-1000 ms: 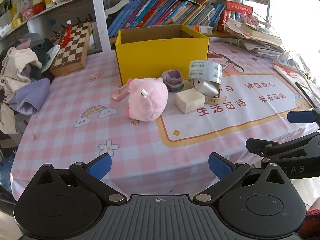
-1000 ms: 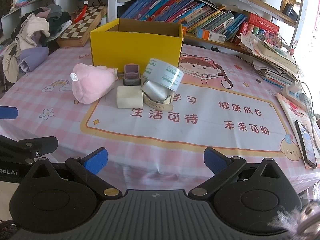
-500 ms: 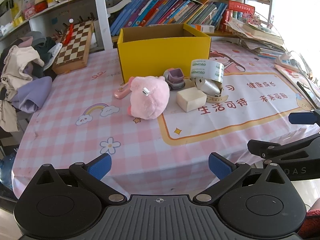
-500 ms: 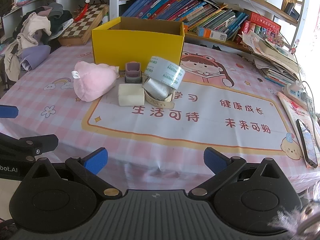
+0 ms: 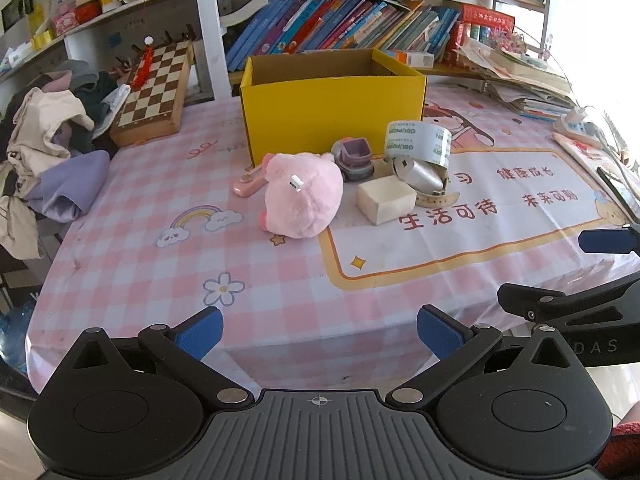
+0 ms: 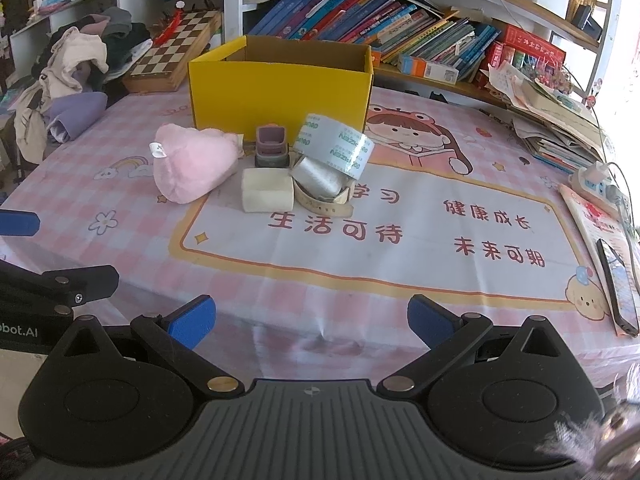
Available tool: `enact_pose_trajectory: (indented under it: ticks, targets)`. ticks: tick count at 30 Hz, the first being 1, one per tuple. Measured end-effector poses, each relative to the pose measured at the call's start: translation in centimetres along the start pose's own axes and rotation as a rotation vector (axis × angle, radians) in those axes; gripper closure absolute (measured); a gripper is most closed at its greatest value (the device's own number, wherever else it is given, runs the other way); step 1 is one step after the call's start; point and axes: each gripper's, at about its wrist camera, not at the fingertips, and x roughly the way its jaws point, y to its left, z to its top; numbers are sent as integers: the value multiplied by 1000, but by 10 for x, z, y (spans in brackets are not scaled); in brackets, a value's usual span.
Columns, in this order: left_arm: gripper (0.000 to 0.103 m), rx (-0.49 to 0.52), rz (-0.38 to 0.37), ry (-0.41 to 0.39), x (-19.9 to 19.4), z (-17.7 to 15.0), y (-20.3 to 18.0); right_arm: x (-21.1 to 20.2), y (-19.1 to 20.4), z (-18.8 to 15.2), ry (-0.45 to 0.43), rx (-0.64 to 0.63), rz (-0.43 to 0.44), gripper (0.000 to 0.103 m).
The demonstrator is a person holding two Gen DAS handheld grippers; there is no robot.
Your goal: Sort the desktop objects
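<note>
An open yellow cardboard box [image 5: 334, 114] [image 6: 280, 92] stands at the back of the table. In front of it lie a pink plush toy [image 5: 304, 196] [image 6: 194, 164], a small purple toy truck [image 5: 354, 158] [image 6: 271, 146], a cream block [image 5: 386, 200] [image 6: 266, 191], a tape roll [image 5: 418, 144] [image 6: 334, 146] leaning on a silver spool [image 5: 422, 174] [image 6: 320, 176], and a pink item [image 5: 249, 184] left of the plush. My left gripper [image 5: 318, 330] is open at the near table edge, holding nothing. My right gripper [image 6: 312, 320] is open too, beside it.
A pink checked cloth with a printed mat covers the table [image 5: 168, 208]. A chessboard [image 5: 154, 88] and a heap of clothes [image 5: 44, 148] lie at the left. Books [image 6: 360, 12] fill the shelf behind. Papers, a power strip [image 6: 600, 182] and a phone [image 6: 618, 284] sit at the right.
Both grippers have drawn back and risen slightly from the table, so the objects look a little smaller. Nothing on the table has moved.
</note>
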Motion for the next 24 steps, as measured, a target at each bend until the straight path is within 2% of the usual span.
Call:
enact_pose_trajectory:
  ticks: [24]
  targets:
    - [0, 5, -8, -27, -2, 4, 4, -4, 2, 5, -18, -3, -5, 0]
